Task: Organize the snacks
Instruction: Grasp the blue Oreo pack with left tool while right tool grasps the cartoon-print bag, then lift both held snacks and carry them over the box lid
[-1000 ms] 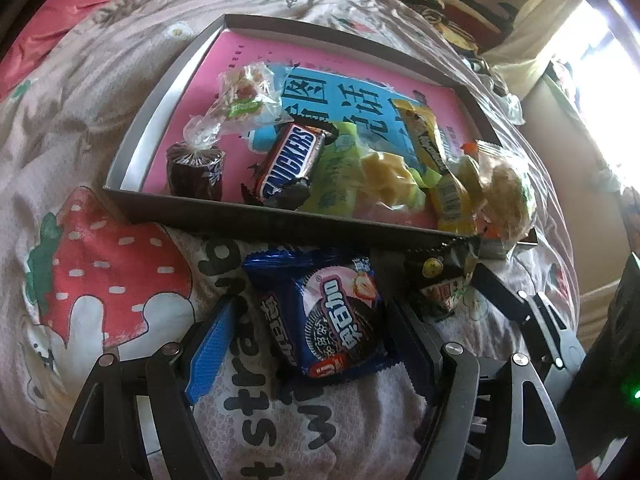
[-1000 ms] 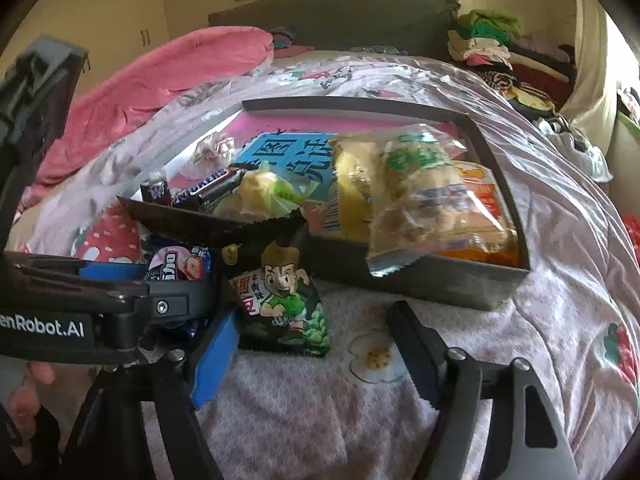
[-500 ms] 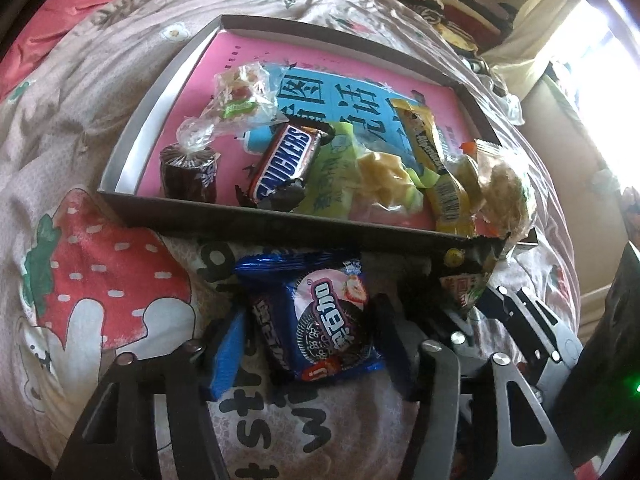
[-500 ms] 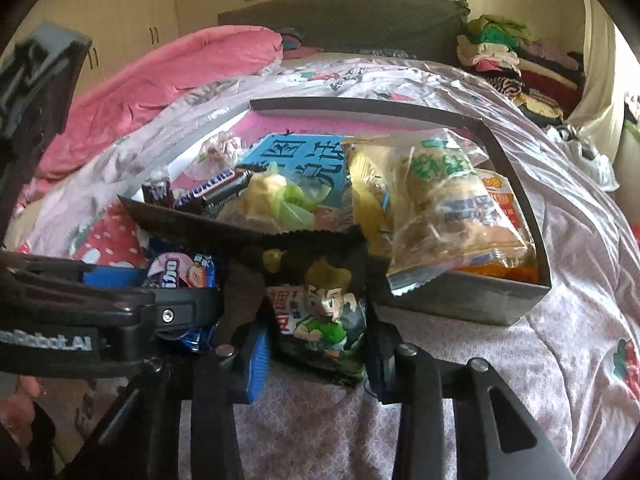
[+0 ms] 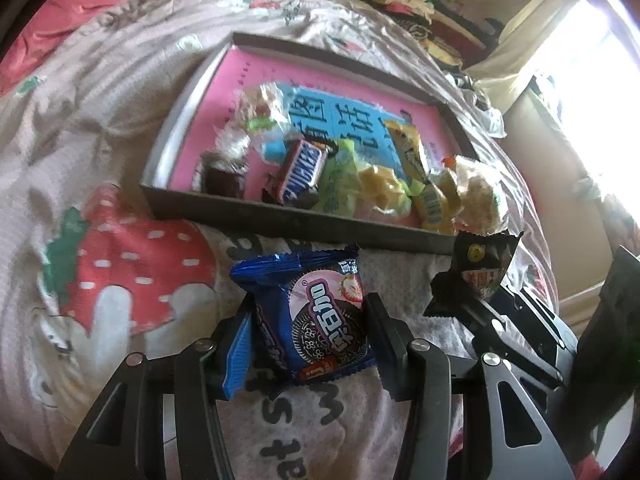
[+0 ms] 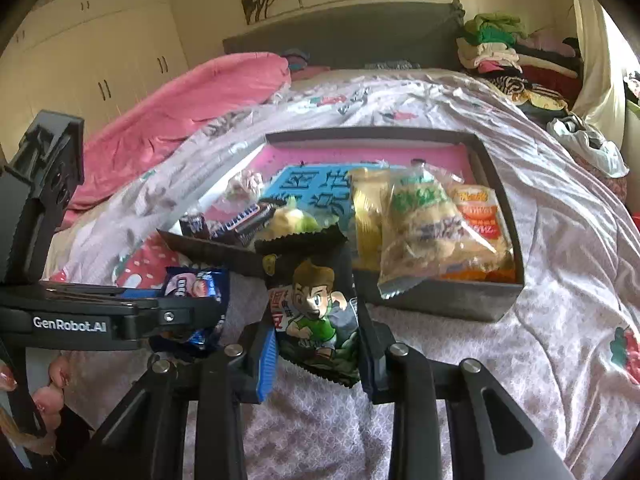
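Note:
My left gripper (image 5: 308,340) is shut on a blue cookie packet (image 5: 316,316) and holds it above the bedspread, just in front of the grey tray (image 5: 280,220). My right gripper (image 6: 316,344) is shut on a black snack packet with a cartoon boy (image 6: 316,312), lifted near the tray's front wall (image 6: 440,300); that packet also shows in the left wrist view (image 5: 480,268). The tray holds a Snickers bar (image 5: 300,172), a dark wrapped cake (image 5: 222,172), clear-wrapped sweets (image 5: 256,108), yellow packets (image 5: 384,188) and a large bag of puffs (image 6: 428,224).
The tray lies on a bed with a strawberry-print cover (image 5: 120,272). A pink quilt (image 6: 180,108) lies at the back left. Piled clothes (image 6: 504,60) sit at the back right. The left gripper's body (image 6: 80,320) is close on the left in the right wrist view.
Both grippers have closed on their packets, the left on the blue cookie packet and the right on the black one, and lifted them off the bedspread.

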`<state>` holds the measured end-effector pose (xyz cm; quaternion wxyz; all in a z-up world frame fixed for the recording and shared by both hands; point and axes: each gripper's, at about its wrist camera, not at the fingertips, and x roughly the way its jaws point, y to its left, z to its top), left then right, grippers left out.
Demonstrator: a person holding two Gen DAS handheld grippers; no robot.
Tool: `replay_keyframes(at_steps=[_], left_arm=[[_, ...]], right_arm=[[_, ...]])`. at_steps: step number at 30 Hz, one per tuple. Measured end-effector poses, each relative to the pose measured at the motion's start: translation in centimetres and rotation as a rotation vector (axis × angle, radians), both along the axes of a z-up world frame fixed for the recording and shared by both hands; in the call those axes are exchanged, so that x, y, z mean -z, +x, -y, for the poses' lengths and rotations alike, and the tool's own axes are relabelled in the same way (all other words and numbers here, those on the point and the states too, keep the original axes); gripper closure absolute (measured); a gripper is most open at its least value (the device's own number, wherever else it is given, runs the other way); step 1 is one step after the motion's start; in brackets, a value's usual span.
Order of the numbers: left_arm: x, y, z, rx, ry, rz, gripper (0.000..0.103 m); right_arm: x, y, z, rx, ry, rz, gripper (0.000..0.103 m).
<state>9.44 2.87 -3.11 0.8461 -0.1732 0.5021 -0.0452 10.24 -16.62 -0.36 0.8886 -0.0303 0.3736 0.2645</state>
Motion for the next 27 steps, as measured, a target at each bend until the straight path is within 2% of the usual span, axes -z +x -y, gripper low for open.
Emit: replay_keyframes(at_steps=[11,27], left_arm=[[-3.6,-1.4,-2.1,-0.045,0.028,0.098,0.05],[-4.6,-0.7,-2.8,-0.072,0.036,0.125,0.05]], right_arm=[[-1.8,-0.5,0.1,-0.015,0.043,0.058,0.07],[-2.7,-0.5,0.3,-0.006,0.069,0.09,0.07]])
